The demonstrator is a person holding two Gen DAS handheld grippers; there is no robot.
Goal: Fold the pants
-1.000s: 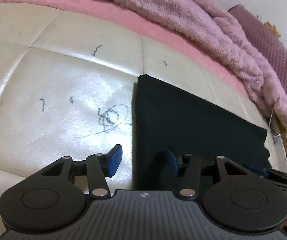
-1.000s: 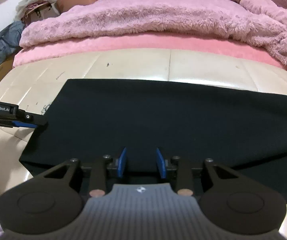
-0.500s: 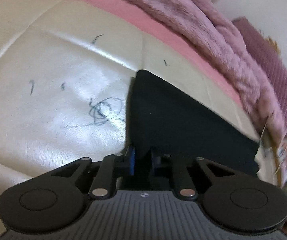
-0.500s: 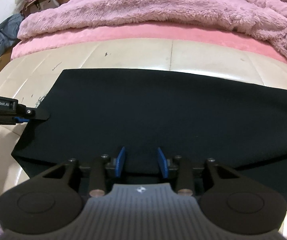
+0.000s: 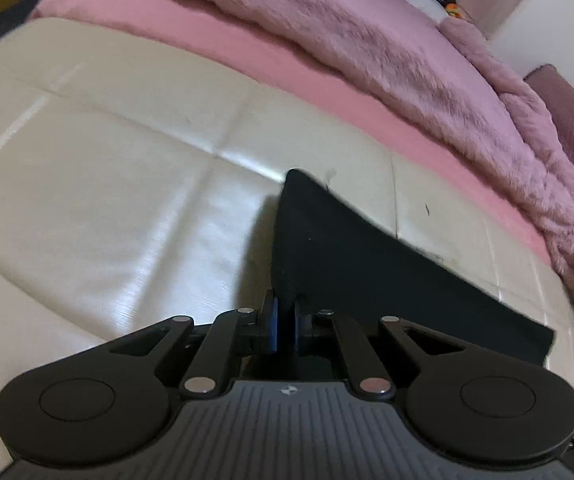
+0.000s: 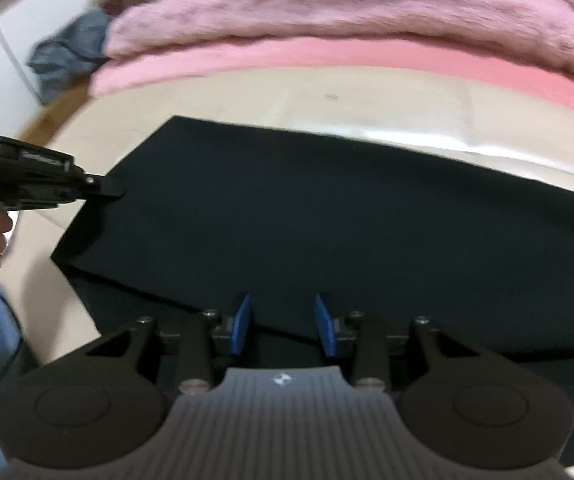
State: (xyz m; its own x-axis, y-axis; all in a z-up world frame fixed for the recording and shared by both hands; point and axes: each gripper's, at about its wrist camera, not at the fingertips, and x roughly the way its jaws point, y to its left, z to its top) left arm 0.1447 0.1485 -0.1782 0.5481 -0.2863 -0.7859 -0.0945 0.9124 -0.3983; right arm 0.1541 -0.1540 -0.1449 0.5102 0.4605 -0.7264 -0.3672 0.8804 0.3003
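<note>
Currently, pants (image 5: 367, 264) edge is pinched by closing left gripper (image 5: 286, 326); right gripper (image 6: 283, 325) partly open, pads clear of cloth.

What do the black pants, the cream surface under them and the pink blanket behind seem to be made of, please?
Black pants: matte woven or knit fabric, probably; no sheen, limp where lifted.
Cream surface: glossy leather or vinyl, likely; bright glare, stitched panel seams.
Pink blanket: plush fleece or faux fur; fuzzy visible pile.
</note>
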